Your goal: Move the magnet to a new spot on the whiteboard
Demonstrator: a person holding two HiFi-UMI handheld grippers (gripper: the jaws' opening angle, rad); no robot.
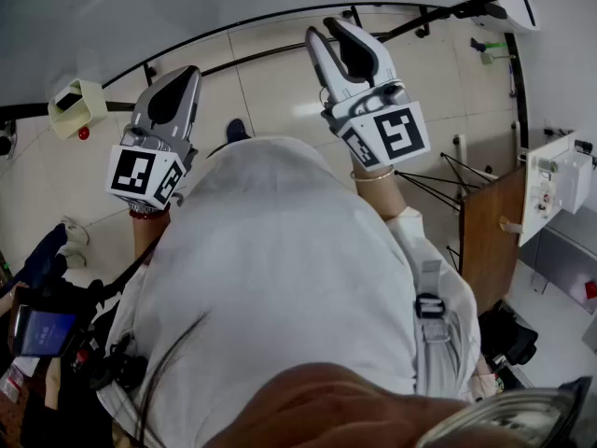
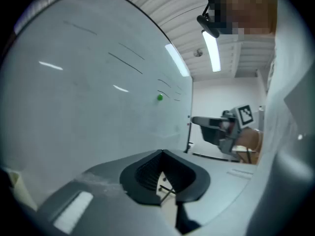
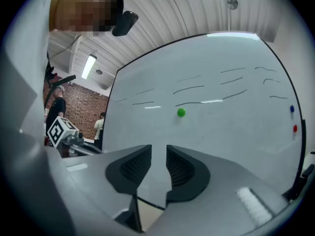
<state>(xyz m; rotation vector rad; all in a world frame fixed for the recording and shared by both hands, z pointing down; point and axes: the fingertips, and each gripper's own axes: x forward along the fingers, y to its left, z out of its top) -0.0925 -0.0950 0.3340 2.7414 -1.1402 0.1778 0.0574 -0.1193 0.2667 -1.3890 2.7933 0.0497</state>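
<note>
A small green magnet (image 3: pixel 181 112) sticks to the whiteboard (image 3: pixel 221 132), just under some thin drawn lines. The left gripper view shows the same green magnet (image 2: pixel 159 98) far off on the board. My right gripper (image 3: pixel 158 149) points at the board below the magnet, well short of it, open by a narrow gap with nothing between its pads. My left gripper (image 2: pixel 162 152) is shut and empty, held up beside the board. In the head view the left gripper (image 1: pixel 173 87) and the right gripper (image 1: pixel 338 43) are both raised in front of my chest.
A blue magnet (image 3: pixel 292 109) and a red magnet (image 3: pixel 295 128) sit near the board's right edge. The board's black frame (image 1: pixel 280 21) curves across the top of the head view. A wooden panel (image 1: pixel 490 231) and stands are on the floor at the right, bags at the left.
</note>
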